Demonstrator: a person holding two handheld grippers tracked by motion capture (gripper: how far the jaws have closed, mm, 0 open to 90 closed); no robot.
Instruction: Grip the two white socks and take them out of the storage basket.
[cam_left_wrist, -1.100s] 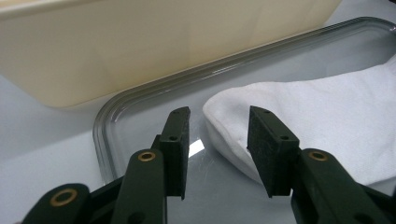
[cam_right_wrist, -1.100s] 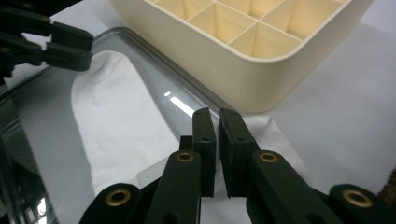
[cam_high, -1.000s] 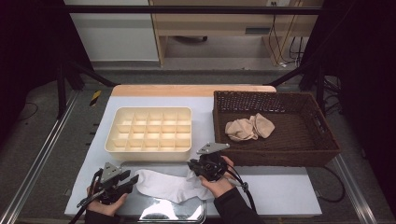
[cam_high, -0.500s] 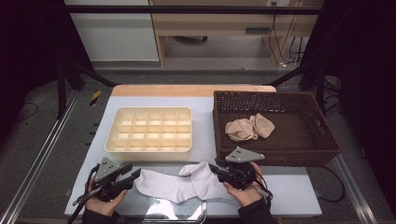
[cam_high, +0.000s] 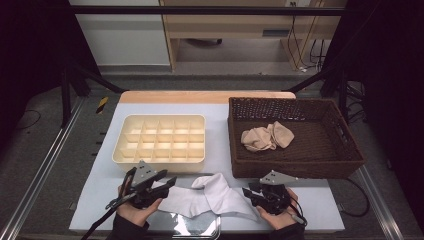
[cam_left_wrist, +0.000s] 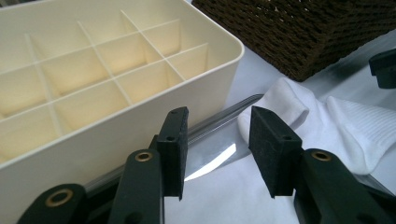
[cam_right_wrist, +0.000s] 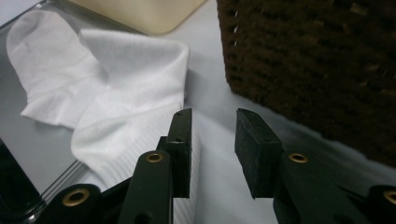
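A: White sock (cam_high: 210, 197) on the table (cam_high: 320, 220), long axis left-right between both tongs.
B: Left tongs (cam_high: 167, 183) spread, empty, over its left end. Right tongs (cam_high: 248, 192) spread, empty, just beside its right end, slightly nearer.

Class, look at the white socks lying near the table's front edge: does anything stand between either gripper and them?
Nothing visible does. The white socks lie spread between the left gripper and the right gripper, with both sets of jaws open right beside the fabric.
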